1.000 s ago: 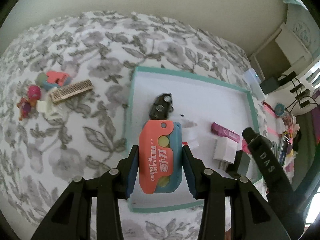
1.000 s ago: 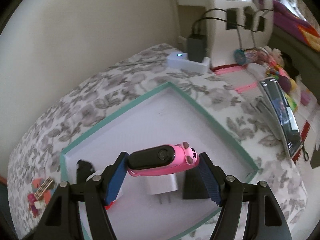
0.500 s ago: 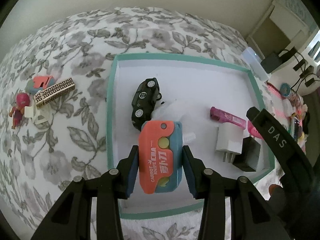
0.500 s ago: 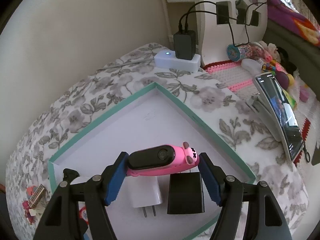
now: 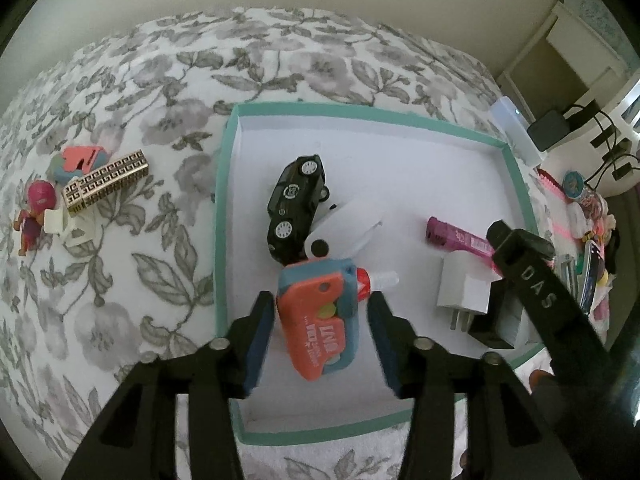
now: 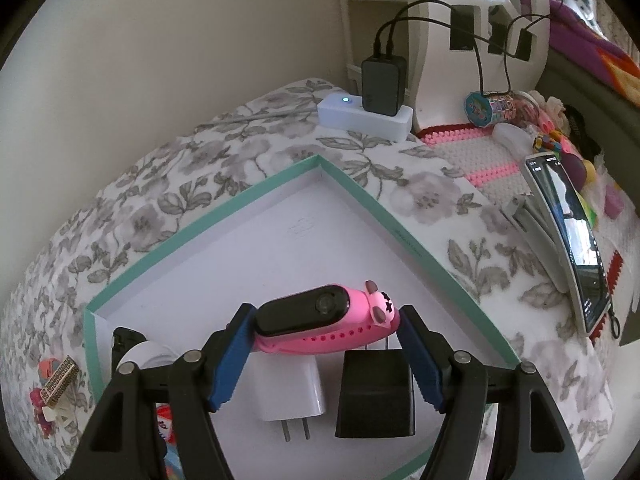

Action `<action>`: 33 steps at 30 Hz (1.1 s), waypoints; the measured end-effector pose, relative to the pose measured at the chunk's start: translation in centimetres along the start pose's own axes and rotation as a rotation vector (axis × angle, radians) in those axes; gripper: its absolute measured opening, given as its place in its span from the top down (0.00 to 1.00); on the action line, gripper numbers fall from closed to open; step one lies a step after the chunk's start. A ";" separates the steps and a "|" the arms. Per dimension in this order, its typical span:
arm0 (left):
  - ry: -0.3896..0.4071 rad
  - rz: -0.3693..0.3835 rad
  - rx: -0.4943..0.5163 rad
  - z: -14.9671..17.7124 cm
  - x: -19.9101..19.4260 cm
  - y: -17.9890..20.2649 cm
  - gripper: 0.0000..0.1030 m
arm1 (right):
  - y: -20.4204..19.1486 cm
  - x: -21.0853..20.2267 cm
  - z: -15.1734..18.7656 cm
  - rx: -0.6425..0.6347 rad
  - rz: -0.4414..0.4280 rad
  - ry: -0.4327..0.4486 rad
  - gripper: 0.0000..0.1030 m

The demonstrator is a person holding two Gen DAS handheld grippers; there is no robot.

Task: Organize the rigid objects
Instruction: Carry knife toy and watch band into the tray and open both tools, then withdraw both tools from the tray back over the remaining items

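Two tools over a floral bedspread (image 5: 168, 80) beside a beige wall (image 6: 160, 60). My left tool (image 5: 320, 312) stands wide around the orange knife case (image 5: 320, 316), gaps either side, inside the teal-rimmed box (image 5: 224, 184). My right tool (image 6: 326, 336) clamps the pink watch (image 6: 326, 320) above two chargers. Case's underside hidden; support unclear.

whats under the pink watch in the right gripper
Below the pink smartwatch, held in the right gripper, lie a white charger and a black charger on the teal-rimmed tray. Their far ends are covered by the watch.
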State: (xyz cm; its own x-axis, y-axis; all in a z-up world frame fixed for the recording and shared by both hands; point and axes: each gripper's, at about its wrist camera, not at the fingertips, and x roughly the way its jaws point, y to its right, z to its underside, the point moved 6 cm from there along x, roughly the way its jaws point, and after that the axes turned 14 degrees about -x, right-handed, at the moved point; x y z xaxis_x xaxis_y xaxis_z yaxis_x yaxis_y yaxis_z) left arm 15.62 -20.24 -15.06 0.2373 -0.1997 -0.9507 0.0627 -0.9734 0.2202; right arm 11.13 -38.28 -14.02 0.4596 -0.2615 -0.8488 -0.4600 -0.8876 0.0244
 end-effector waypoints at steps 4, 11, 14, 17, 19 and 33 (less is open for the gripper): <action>0.007 0.006 -0.006 -0.2 -0.4 -0.1 0.46 | 0.0 0.4 0.2 -0.002 -0.007 -0.018 0.26; 0.036 0.010 -0.034 -0.9 -1.3 -0.7 0.46 | 0.1 0.4 0.2 -0.003 -0.002 -0.010 0.15; 0.058 0.006 -0.049 -1.3 -1.8 -1.1 0.46 | 0.0 0.5 0.2 -0.008 0.001 -0.014 0.15; 0.082 -0.001 -0.072 -1.7 -2.3 -1.6 0.45 | 0.0 0.5 0.1 -0.008 0.001 -0.013 0.14; 0.099 -0.013 -0.096 -2.1 -2.6 -2.2 0.43 | 0.0 0.5 0.1 -0.011 0.001 -0.013 0.13; 0.198 -0.102 -0.224 -3.7 -3.4 -6.4 0.18 | -0.7 0.8 0.2 -0.041 -0.013 -0.015 0.00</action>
State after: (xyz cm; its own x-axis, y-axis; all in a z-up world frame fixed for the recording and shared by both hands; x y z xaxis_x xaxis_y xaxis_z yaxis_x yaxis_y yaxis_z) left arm 18.01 -12.96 -12.40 0.4016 -0.0551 -0.9142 0.3025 -0.9342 0.1892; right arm 11.64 -37.78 -14.78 0.4538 -0.2440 -0.8570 -0.4219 -0.9060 0.0346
